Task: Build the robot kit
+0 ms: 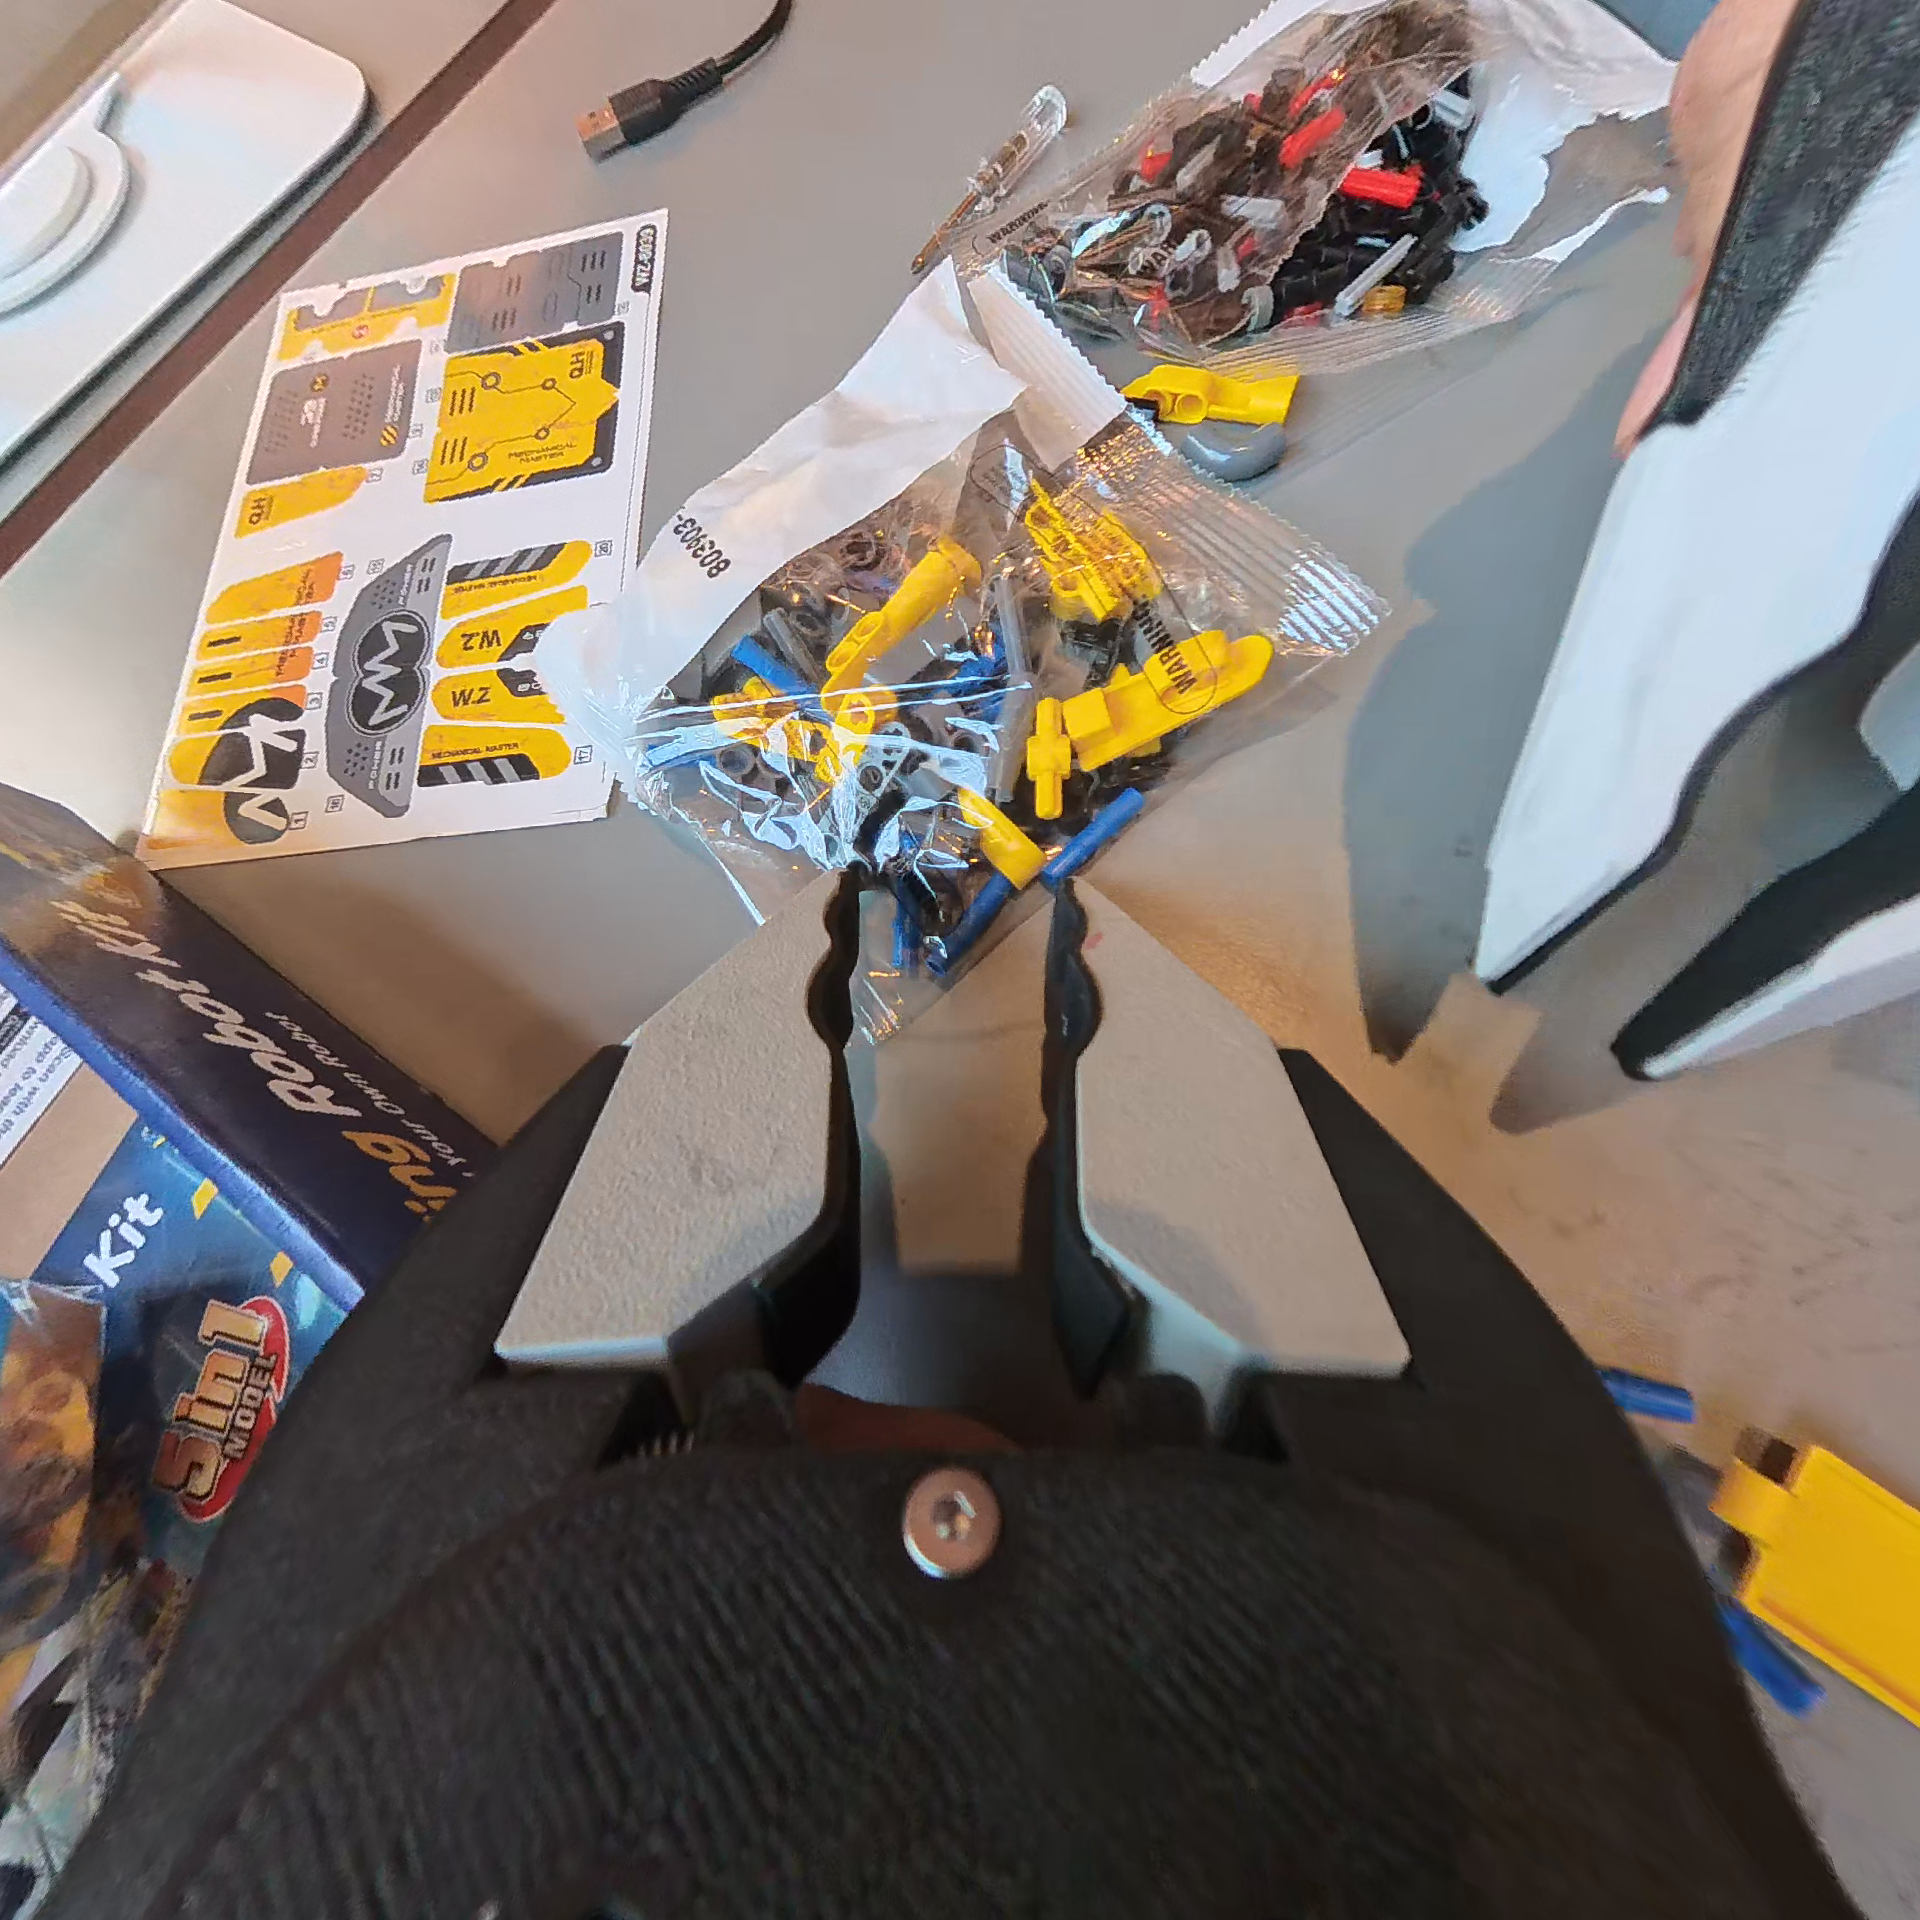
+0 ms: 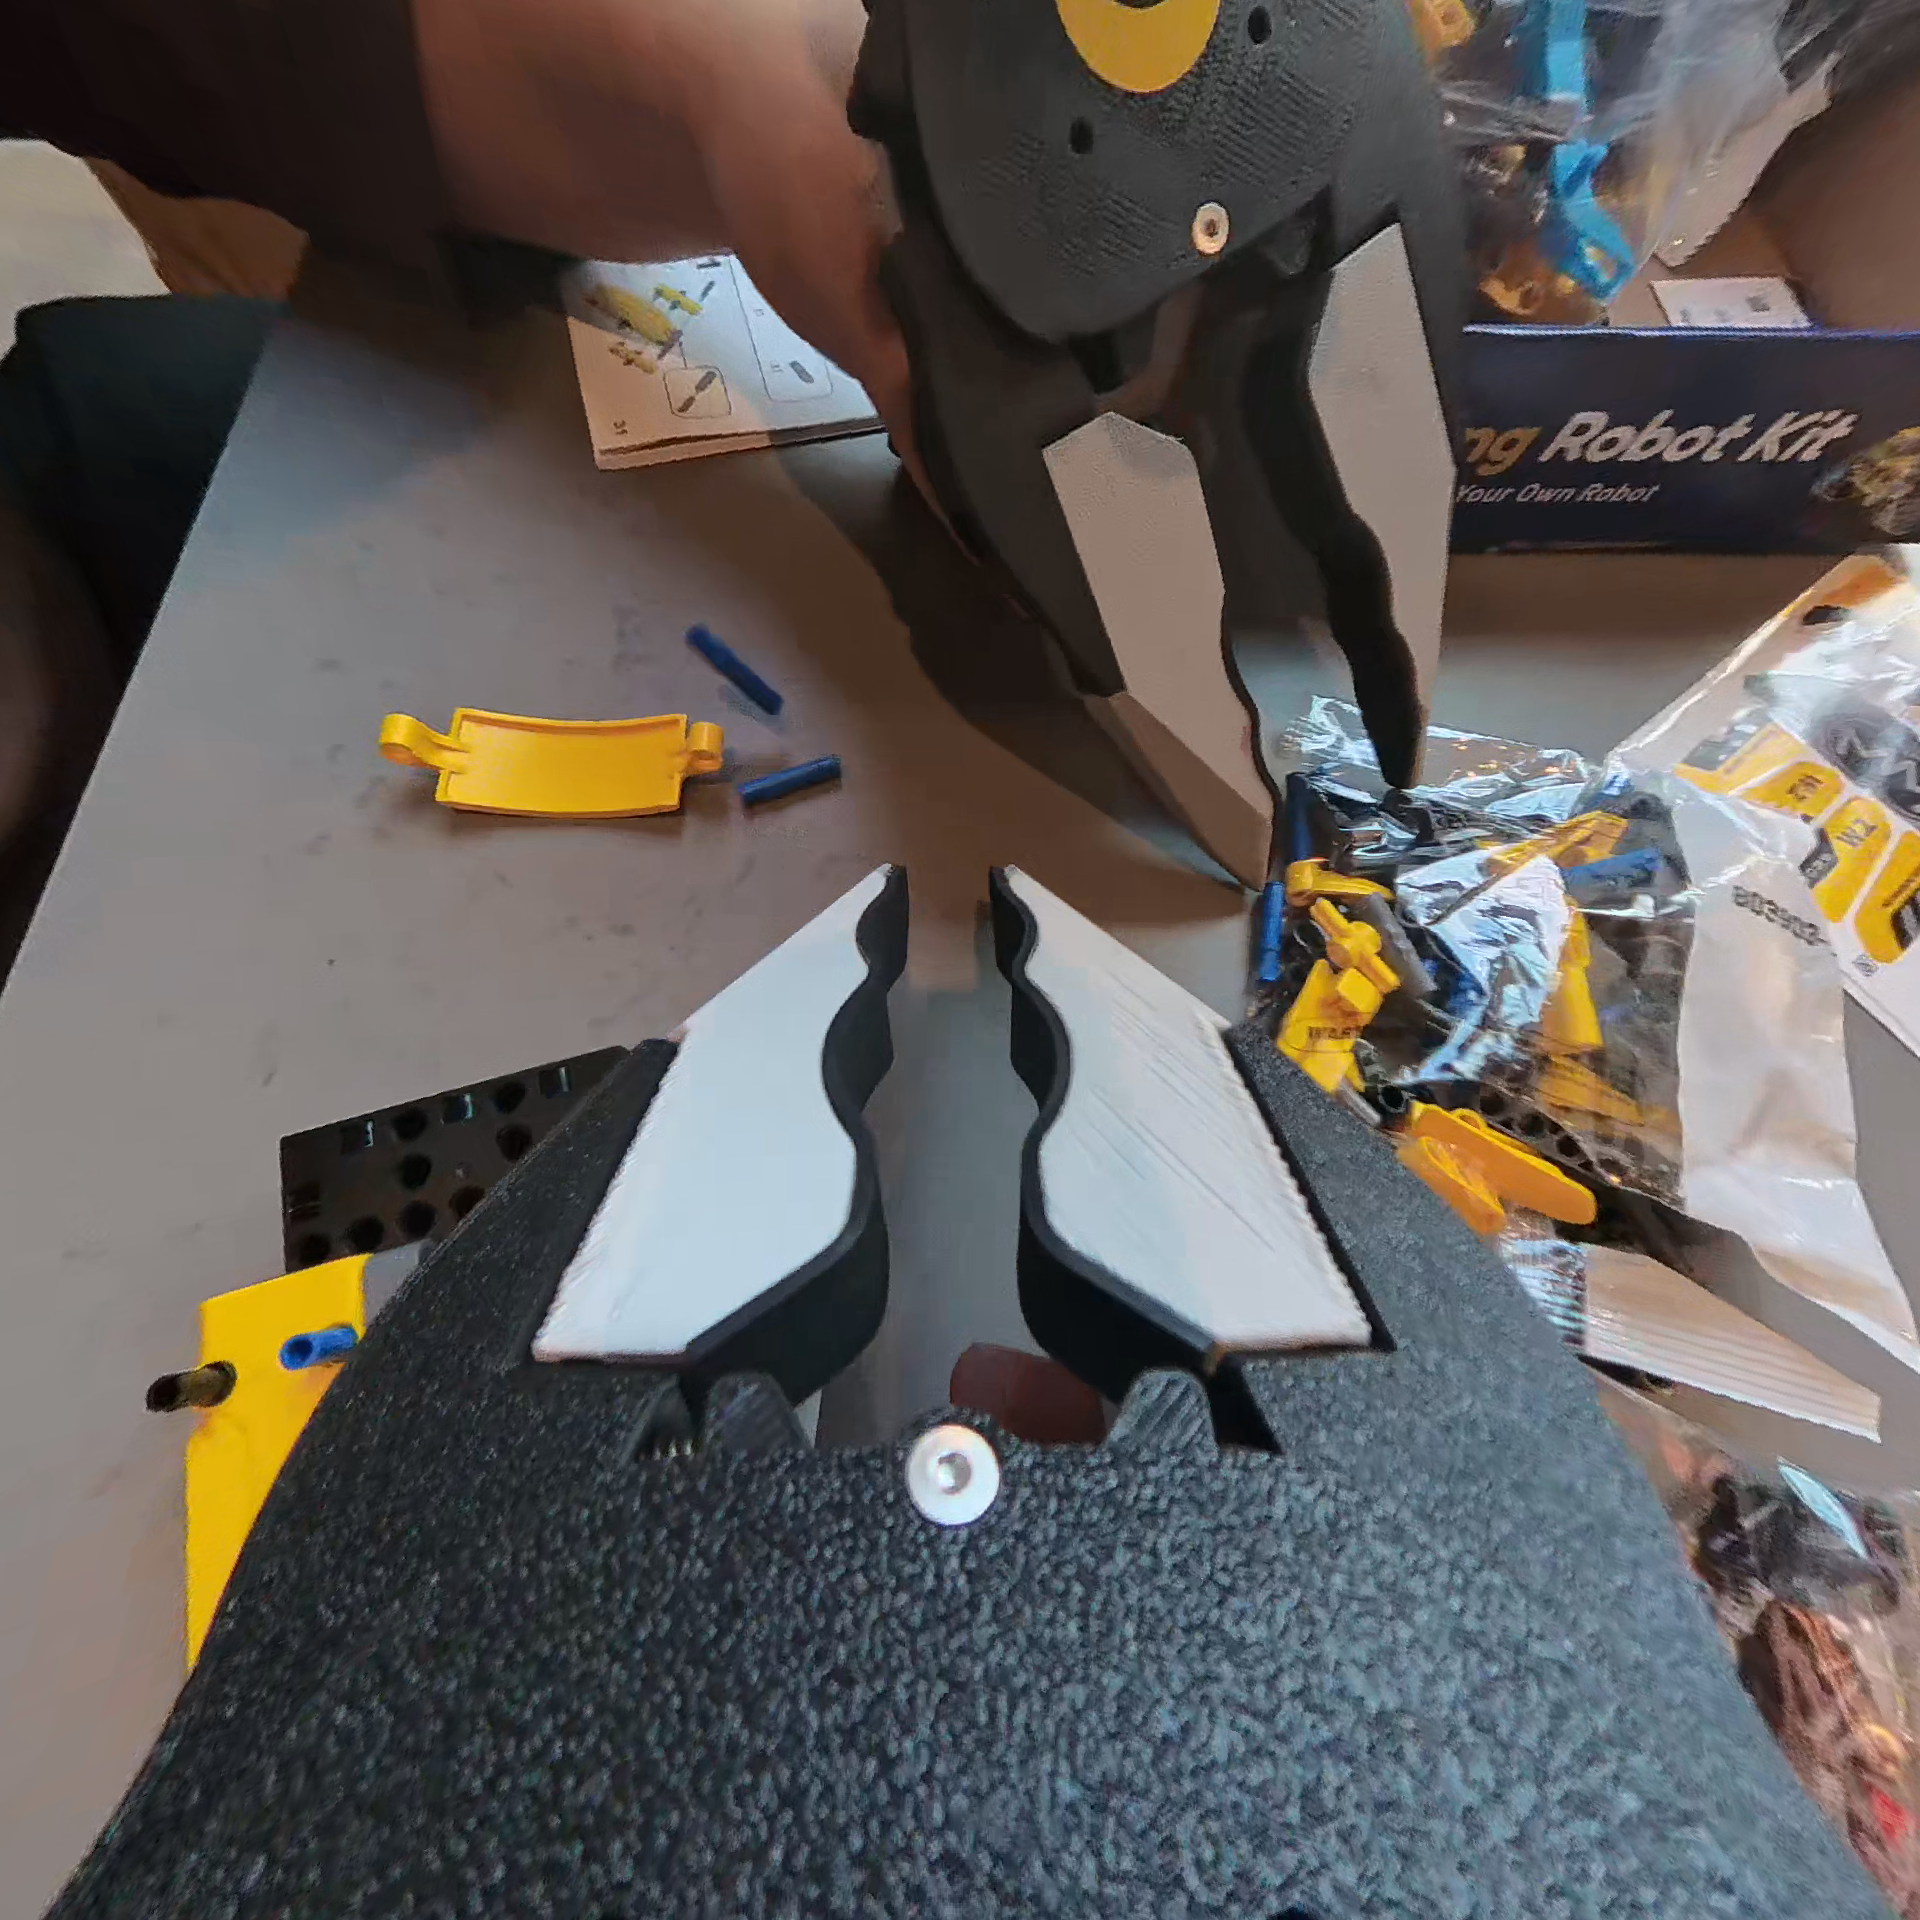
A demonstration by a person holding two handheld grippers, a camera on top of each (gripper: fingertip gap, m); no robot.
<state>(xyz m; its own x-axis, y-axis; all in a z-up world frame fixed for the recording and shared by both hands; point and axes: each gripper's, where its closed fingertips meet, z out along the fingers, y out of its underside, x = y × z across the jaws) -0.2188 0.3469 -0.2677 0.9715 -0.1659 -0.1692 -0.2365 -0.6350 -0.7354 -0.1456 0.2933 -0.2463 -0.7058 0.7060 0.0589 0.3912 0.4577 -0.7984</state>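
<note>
Two grippers (image 2: 948,883) (image 1: 951,894), one parts bag (image 1: 935,707).

Kit box (image 1: 156,1164) cut off at left edge, lower left of left wrist view. Yellow panel (image 1: 1829,1579) cut by right edge, lower right. White tray-like item (image 1: 156,187) cropped upper left, kind unclear. Hand (image 2: 644,177) blurred, top of right wrist view. Black perforated plate (image 2: 416,1164) partly hidden behind right gripper (image 2: 948,894) body. Red-and-black parts bag (image 2: 1808,1621) blurred, lower right.
</note>
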